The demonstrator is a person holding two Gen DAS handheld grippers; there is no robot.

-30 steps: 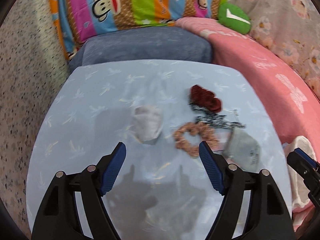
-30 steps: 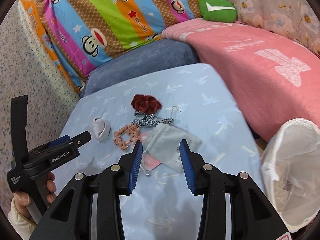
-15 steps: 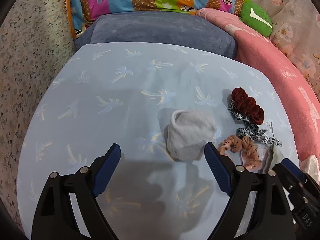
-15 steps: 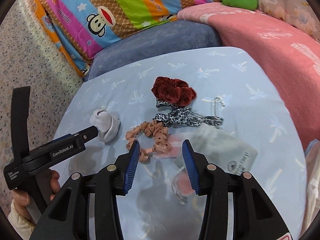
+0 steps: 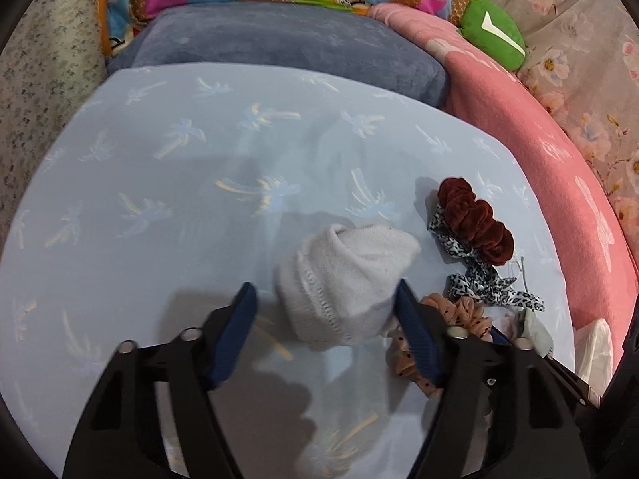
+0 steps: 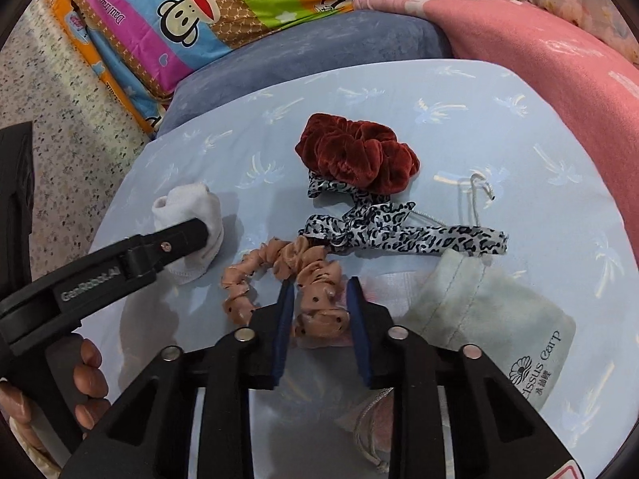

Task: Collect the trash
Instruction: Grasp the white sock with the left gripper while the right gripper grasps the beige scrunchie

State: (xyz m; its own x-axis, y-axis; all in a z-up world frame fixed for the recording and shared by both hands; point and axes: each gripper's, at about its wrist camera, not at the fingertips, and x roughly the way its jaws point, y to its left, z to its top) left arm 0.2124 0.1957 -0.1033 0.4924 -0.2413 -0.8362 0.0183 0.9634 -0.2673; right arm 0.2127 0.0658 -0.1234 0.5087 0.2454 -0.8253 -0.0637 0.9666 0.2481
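Observation:
A rolled white sock (image 5: 347, 279) lies on the pale blue palm-print sheet (image 5: 179, 199). My left gripper (image 5: 324, 283) straddles it with jaws closing: the right pad touches the sock, the left pad stands a little off it. In the right wrist view that sock (image 6: 187, 203) shows beside the left gripper's finger (image 6: 179, 239). My right gripper (image 6: 319, 282) is closing on a peach dotted scrunchie (image 6: 315, 311), whose bunched end fills the gap between the pads.
A dark red velvet scrunchie (image 6: 355, 155), a leopard-print hair tie (image 6: 399, 231) and a grey drawstring pouch (image 6: 491, 311) lie close by. A pink blanket (image 5: 559, 167) borders the right, a blue-grey pillow (image 5: 279, 48) the back. A white bag (image 5: 595, 343) hangs at the right edge.
Both grippers have come down and forward. The sock now sits between the left fingers, which have narrowed. The right fingers have narrowed around the peach scrunchie.

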